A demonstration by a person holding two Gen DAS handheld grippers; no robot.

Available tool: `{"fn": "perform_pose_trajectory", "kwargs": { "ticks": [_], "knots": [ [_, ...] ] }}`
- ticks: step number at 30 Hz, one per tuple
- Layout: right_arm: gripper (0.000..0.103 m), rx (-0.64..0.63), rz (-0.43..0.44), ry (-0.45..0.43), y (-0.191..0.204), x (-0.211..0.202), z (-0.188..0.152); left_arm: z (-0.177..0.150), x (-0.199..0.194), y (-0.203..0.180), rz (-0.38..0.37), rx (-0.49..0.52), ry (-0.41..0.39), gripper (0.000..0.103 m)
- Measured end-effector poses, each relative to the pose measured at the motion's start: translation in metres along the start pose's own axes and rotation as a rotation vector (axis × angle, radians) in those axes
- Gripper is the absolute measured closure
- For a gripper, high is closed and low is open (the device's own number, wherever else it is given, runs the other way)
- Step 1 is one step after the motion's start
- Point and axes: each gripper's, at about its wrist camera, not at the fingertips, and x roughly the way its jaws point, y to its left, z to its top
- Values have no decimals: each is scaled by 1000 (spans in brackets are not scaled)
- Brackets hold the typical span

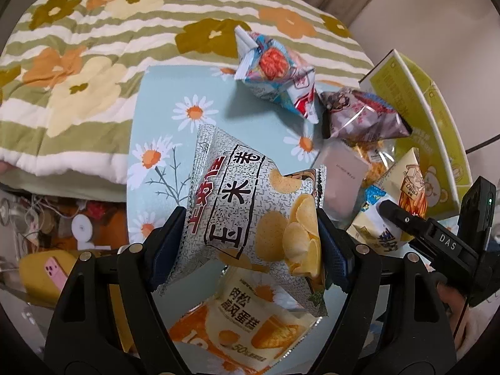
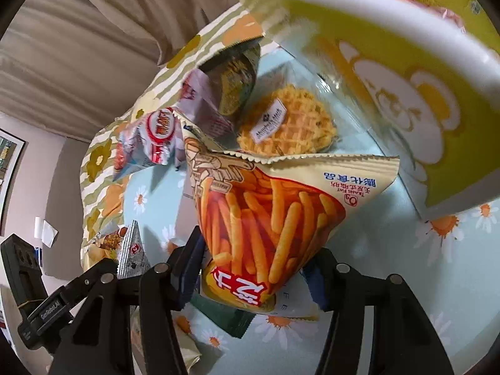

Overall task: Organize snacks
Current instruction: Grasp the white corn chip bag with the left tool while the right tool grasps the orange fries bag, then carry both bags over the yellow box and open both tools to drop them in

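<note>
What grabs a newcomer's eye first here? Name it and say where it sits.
Two snack bags held up at once: the left gripper pinches a grey speckled chip bag above the daisy-print cloth, and the right gripper clamps an orange corn-stick bag. Next comes the yellow-green bear box at upper right of the right wrist view, with a wrapped waffle lying beside it.

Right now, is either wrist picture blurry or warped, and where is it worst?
Right wrist view: the green box at top right is smeared with motion blur, while the fry-stick bag in the jaws is sharp. Left wrist view: mostly sharp, the chip bag crisp. Both views: fisheye bending and dark corners at the edges.
</note>
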Motion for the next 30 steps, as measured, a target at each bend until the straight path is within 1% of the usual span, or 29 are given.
{"fn": "perform_pose_trajectory", "kwargs": {
  "ticks": [4,8,10,14,17,20,23,26,30],
  "knots": [
    [49,-61,2,-12,12,-15,-1,2,-19,-8,-6,9,-41,26],
    [49,-135,34,-26,30,-36,2,7,-35,-18,-11,21,-77,26],
    [49,-171,52,-46,37,-48,5,12,-45,-25,-17,26,-97,26],
    [49,-220,91,-80,43,-73,19,19,-65,-44,-18,47,-143,26],
    [49,-259,113,-99,41,-92,34,27,-79,-66,-17,58,-183,26],
    [49,-300,129,-108,32,-110,51,33,-87,-92,-19,67,-218,26],
    [49,-329,132,-116,13,-130,72,40,-88,-120,-29,74,-237,26],
    [49,-352,104,-144,-11,-149,90,47,-84,-156,-69,89,-237,26],
    [49,-359,74,-169,-44,-170,115,56,-72,-213,-74,140,-236,26]
  ]
}}
